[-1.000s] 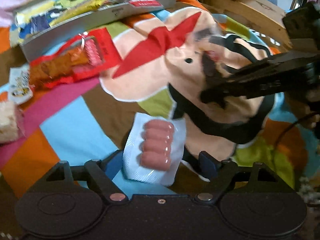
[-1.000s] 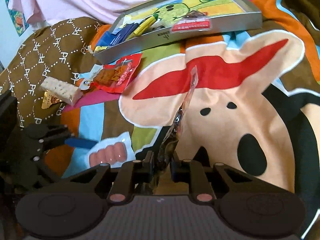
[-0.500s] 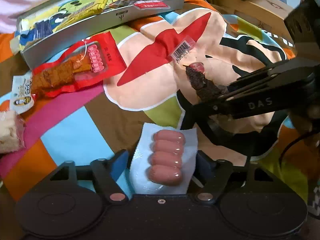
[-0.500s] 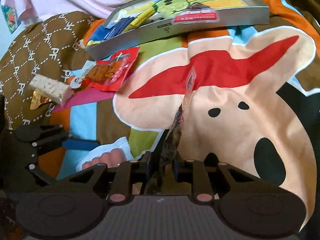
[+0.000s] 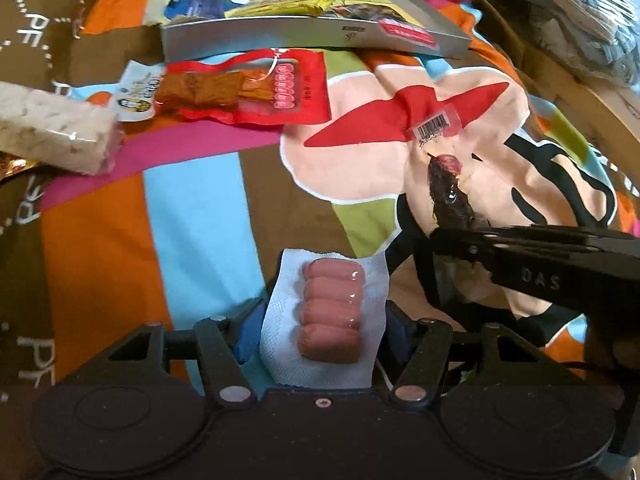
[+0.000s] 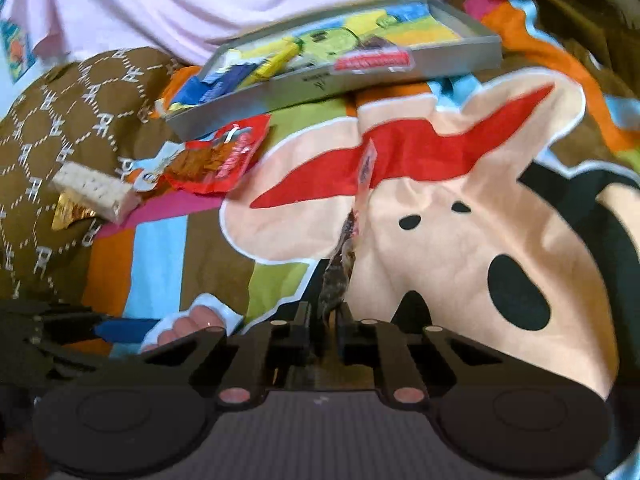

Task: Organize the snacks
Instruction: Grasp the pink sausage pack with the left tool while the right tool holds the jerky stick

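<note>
Left gripper (image 5: 320, 328) jaws closing around the sausage pack (image 5: 326, 316), which sits between them, long axis running straight ahead; contact unclear. Right gripper (image 6: 322, 320) is clamped on a dark dried-snack pouch (image 6: 340, 264) sticking out forward. Grey tray (image 5: 280, 36) lies well ahead; red spicy-strip packet (image 5: 256, 88) and rice-puff bar (image 5: 52, 136) ahead-left.

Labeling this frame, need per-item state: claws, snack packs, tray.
left claw: closing around the sausage pack, blue pads beside its edges
sausage pack: flat on the blanket, sealed
right claw: shut on the dark snack pouch
dark snack pouch: held edge-up, sealed
red snack pack: lying flat beside the tray
grey tray: open, snacks inside
</note>
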A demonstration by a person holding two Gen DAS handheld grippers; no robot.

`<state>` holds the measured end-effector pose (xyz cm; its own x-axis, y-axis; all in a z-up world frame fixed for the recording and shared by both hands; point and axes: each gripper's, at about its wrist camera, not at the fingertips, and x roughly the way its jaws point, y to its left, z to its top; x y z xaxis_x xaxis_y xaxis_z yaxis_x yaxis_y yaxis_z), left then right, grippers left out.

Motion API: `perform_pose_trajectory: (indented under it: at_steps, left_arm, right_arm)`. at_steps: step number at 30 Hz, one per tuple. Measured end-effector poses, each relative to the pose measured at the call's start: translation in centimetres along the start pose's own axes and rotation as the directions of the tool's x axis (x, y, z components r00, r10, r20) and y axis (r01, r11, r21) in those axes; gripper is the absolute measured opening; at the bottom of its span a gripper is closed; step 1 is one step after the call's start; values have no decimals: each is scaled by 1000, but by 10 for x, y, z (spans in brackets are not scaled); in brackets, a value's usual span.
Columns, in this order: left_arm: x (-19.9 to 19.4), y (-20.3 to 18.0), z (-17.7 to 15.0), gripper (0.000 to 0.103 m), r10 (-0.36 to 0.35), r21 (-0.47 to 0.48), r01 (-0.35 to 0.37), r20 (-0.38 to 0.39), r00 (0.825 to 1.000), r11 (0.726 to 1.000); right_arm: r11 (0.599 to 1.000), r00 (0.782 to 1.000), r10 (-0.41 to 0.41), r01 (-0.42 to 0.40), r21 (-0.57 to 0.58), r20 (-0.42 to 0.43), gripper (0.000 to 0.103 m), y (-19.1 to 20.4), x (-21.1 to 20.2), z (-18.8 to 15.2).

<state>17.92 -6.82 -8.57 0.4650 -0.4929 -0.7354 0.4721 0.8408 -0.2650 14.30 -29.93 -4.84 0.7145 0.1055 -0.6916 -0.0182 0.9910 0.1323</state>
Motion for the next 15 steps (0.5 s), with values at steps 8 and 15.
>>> perform_pose_trajectory:
  at_steps: [8,15]
  left_arm:
    - [7,-9,0,70,38,77,-37,-5,999,996]
    - [12,-8,3,74,21,116,-18,-23,1000,993]
  right_arm:
    - [997,1000,-26,27,-67,6,15,12,0,1]
    - [999,1000,-1,3,35,-30,21,-4,22,5]
